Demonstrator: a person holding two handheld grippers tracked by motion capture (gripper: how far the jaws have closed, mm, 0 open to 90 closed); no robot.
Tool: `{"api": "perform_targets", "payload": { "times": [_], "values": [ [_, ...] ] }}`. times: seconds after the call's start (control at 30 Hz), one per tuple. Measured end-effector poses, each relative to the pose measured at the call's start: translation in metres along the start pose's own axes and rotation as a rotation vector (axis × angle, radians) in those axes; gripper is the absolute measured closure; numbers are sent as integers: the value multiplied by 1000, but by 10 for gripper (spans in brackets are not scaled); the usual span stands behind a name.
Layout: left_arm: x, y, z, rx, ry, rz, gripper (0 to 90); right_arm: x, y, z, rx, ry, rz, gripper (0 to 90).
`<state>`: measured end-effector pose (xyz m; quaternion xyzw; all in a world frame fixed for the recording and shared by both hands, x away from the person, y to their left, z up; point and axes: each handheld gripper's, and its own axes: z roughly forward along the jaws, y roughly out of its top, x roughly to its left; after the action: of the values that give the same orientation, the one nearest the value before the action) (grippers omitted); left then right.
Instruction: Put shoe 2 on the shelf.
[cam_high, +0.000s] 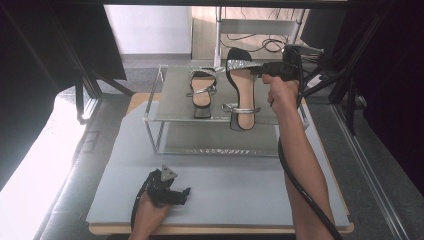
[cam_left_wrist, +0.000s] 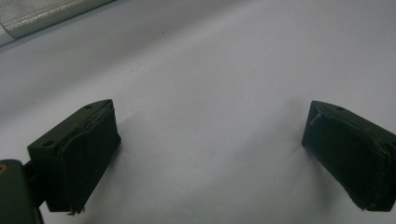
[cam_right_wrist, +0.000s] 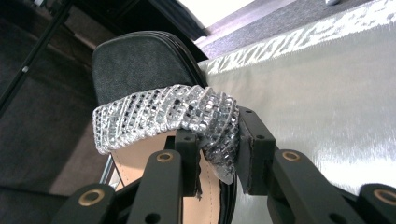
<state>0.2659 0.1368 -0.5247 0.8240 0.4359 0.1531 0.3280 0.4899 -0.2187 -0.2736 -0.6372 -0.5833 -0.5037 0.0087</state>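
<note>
Two black sandals with glittering silver straps are at the top shelf of a glass rack (cam_high: 170, 107). The left sandal (cam_high: 202, 92) lies flat on the shelf. The right sandal (cam_high: 241, 90) is lifted at its toe end, heel overhanging the shelf's front edge. My right gripper (cam_high: 260, 69) is shut on its sparkly toe strap (cam_right_wrist: 187, 112), the pads pinching the strap's right end (cam_right_wrist: 219, 140). My left gripper (cam_high: 184, 194) rests on the grey mat near the front edge, jaws wide open, with bare mat (cam_left_wrist: 210, 140) between its pads.
The rack has a lower shelf (cam_high: 215, 145) and stands at the back of the grey mat (cam_high: 240, 190). Dark stands and cables crowd the floor behind and to the right. The table's front edge (cam_high: 220, 230) is just under my left hand.
</note>
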Motion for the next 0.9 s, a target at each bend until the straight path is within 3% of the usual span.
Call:
{"api": "perform_targets", "payload": {
  "times": [0.13,0.4,0.7,0.9],
  "values": [
    [0,0,0,0,0,0,36,1,7,10,-11,-7,16,730],
    [0,0,0,1,-1,-1,35,8,16,34,-27,-93,-20,731],
    [0,0,0,1,-1,0,35,-8,8,63,2,-201,-23,730],
    [0,0,0,-2,-1,-2,35,-17,1,78,23,-221,-13,727]
  ]
}}
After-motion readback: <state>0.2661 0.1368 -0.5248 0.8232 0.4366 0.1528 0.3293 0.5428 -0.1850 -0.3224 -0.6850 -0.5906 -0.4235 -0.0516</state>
